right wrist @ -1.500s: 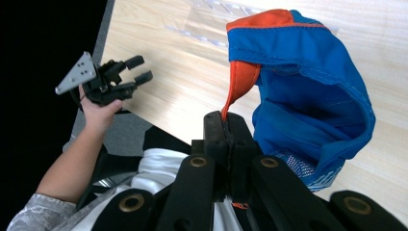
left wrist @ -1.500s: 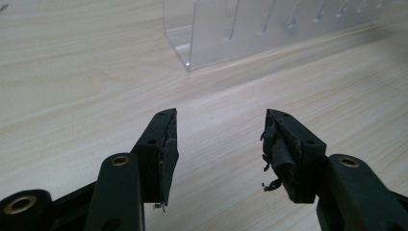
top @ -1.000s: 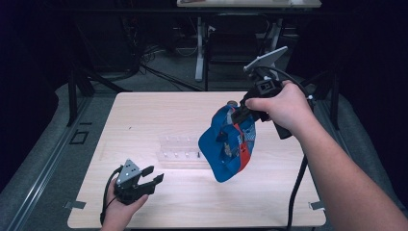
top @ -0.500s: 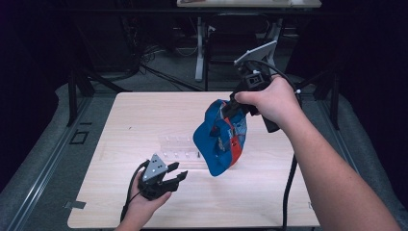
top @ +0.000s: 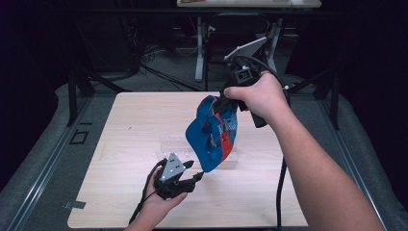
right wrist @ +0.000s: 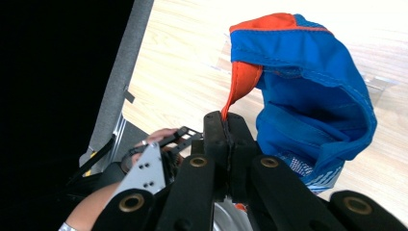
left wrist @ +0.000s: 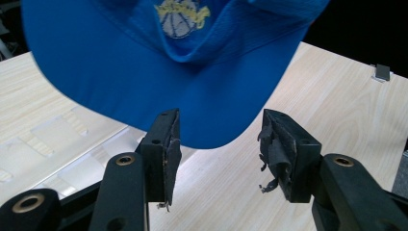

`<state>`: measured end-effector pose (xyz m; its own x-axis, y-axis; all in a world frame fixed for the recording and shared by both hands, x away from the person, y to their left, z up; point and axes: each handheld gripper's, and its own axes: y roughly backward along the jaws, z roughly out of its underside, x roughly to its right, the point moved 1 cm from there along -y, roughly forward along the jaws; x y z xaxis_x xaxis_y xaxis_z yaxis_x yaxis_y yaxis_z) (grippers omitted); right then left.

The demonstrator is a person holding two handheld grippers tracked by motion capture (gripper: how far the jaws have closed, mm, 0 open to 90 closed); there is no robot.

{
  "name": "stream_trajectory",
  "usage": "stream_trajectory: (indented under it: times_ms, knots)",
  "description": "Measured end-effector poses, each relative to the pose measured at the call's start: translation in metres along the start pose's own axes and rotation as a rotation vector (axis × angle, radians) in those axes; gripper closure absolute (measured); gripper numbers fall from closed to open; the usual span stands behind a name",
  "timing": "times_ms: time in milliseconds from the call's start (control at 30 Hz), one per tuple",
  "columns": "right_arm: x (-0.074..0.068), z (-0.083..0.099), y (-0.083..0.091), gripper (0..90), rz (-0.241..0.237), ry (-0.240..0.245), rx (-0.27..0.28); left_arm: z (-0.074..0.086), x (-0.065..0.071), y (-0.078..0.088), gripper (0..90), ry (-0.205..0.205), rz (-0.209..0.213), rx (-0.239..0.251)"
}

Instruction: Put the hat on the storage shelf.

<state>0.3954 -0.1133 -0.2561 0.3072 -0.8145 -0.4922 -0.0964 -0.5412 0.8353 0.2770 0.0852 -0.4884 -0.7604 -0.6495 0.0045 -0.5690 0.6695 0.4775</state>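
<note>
Pale wood-grain tabletop (top: pixel 120 144) stands on grey flooring in a dark room with table legs behind. Clear plastic tray (top: pixel 173 144) lies at centre; its contents cannot be told. Right tongs (right wrist: pixel 226 118) are clamped on the orange strap of the blue cap (top: pixel 211 134), hanging above the tray. Left tongs (left wrist: pixel 219 144) have just been opening, apart beneath the brim, having moved rightward from the near left since the earlier frame.
</note>
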Motion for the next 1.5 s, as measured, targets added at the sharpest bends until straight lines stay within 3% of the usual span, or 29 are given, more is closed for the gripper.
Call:
stream_trajectory:
  times_ms: [433,633,733,767,867,1133,1233,1400,1433,1500]
  knots:
    - [-0.006,-0.010,-0.008,89.8,-0.005,-0.017,0.010,-0.009,0.010,-0.012,48.7,-0.036,-0.012,0.002]
    - [-0.008,-0.011,-0.009,89.8,-0.009,-0.012,0.009,-0.015,0.015,-0.019,53.5,-0.066,-0.040,0.003]
    - [-0.009,-0.010,-0.010,89.8,-0.007,-0.008,0.008,-0.017,0.016,-0.021,60.3,-0.086,-0.060,-0.006]
    - [-0.009,-0.011,-0.005,89.8,0.033,0.007,-0.047,-0.017,0.016,-0.021,62.7,-0.092,-0.067,-0.008]
    - [-0.009,-0.011,-0.004,89.8,0.037,0.011,-0.062,-0.016,0.013,-0.019,69.1,-0.103,-0.083,-0.024]
    - [-0.004,-0.016,0.011,89.8,0.070,0.056,-0.228,-0.017,0.001,-0.011,76.9,-0.077,-0.089,-0.020]
    - [-0.004,-0.017,0.012,89.8,0.074,0.055,-0.257,-0.016,-0.004,-0.009,79.8,-0.072,-0.095,-0.016]
    - [-0.005,-0.017,0.010,89.8,0.049,0.051,-0.240,-0.016,-0.010,-0.007,85.1,-0.067,-0.102,-0.022]
    - [-0.007,-0.010,-0.007,89.8,-0.012,-0.010,0.003,-0.016,-0.011,-0.006,85.6,-0.070,-0.106,-0.024]
    - [-0.008,-0.010,-0.008,89.8,-0.013,-0.014,0.019,-0.015,-0.013,-0.006,86.6,-0.067,-0.104,-0.029]
